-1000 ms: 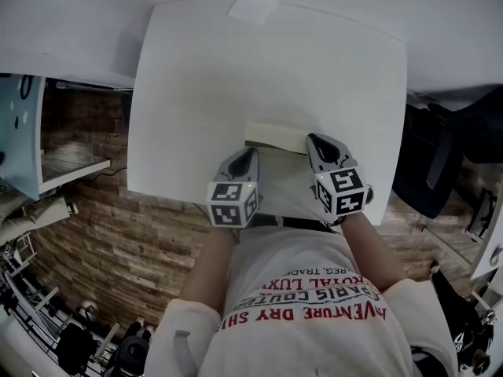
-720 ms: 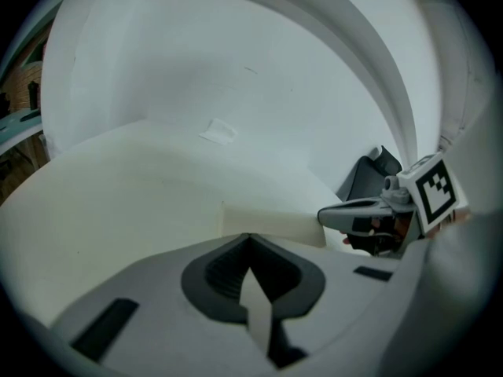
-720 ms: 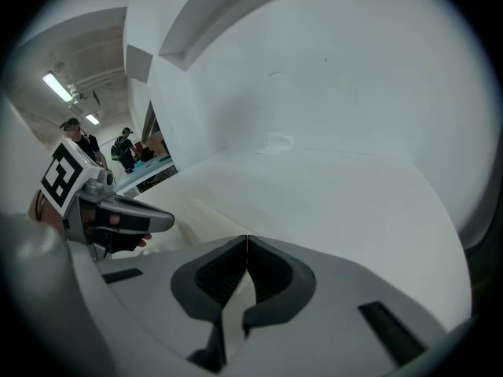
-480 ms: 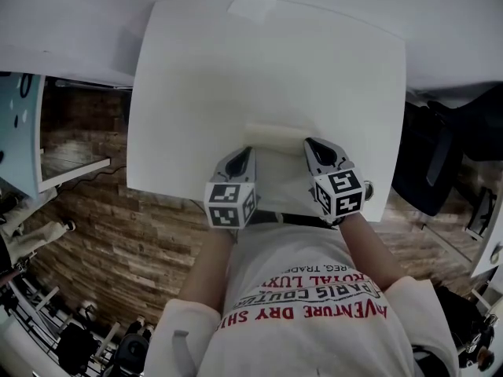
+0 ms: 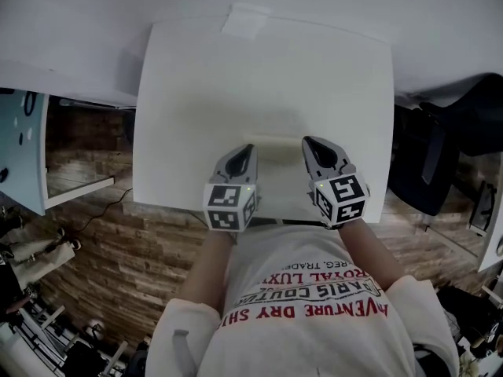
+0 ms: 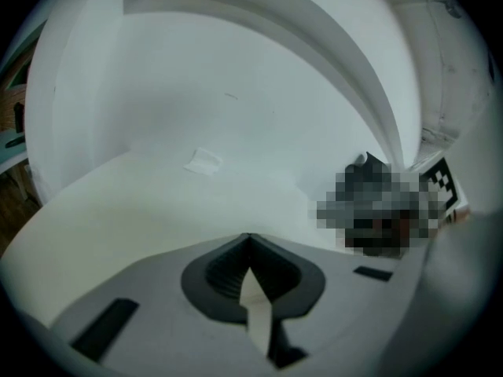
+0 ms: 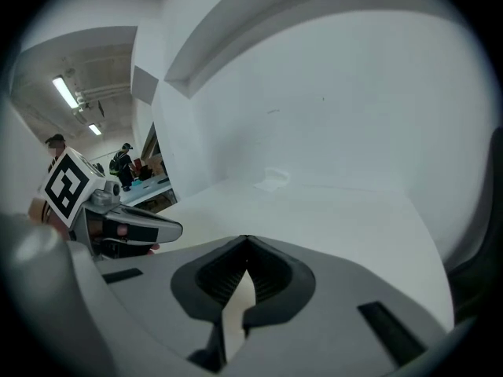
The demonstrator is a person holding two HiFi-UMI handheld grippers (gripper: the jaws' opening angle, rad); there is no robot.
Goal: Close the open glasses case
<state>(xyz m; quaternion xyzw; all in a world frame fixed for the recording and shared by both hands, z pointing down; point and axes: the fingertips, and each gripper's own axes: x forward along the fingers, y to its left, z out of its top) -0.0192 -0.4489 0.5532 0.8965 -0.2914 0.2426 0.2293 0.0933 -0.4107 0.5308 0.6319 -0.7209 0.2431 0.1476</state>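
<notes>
The glasses case (image 5: 277, 149) is a pale cream shape near the white table's (image 5: 259, 77) front edge, faint against it. Only its far edge shows as a thin line, so I cannot tell how its lid stands. My left gripper (image 5: 249, 148) sits at the case's left end and my right gripper (image 5: 307, 141) at its right end. Both are shut with nothing between the jaws, as the left gripper view (image 6: 250, 236) and right gripper view (image 7: 246, 239) show. The case is hidden in both gripper views. The left gripper's marker cube (image 7: 69, 185) appears in the right gripper view.
A small white tag (image 5: 245, 20) lies at the table's far edge, also visible as the tag (image 6: 203, 161) and the tag (image 7: 271, 181) ahead of each gripper. A black chair (image 5: 440, 148) stands right of the table, and a pale blue cabinet (image 5: 20, 148) stands left over the wood floor (image 5: 94, 234).
The case's cream far band has thinned from a broad strip to a faint line. Both grippers stay at its ends near the front edge; the head view has shifted slightly.
</notes>
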